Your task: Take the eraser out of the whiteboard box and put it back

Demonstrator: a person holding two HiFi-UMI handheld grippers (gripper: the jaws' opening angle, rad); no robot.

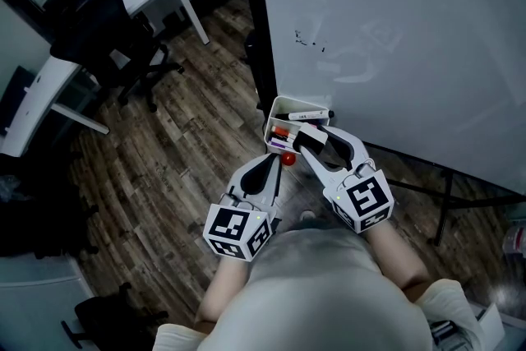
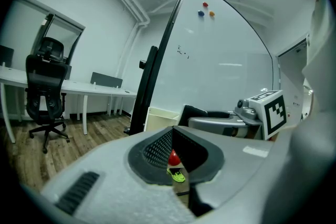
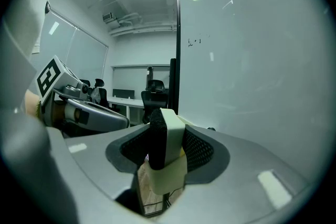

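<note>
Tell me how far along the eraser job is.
Done: the right gripper is shut on the eraser. In hand: the eraser sits at the whiteboard box, not clearly out of it. Left: lifting it clear, then putting it back.

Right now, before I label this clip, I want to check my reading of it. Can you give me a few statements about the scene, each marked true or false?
1. The right gripper is closed on the eraser. True.
2. The left gripper also grips the eraser. False: its jaws are together, with nothing between them.
3. The whiteboard is wiped fully clean. False: small black marks show near its left edge.
4. The box sits at the whiteboard's lower left corner, with markers in it. True.
</note>
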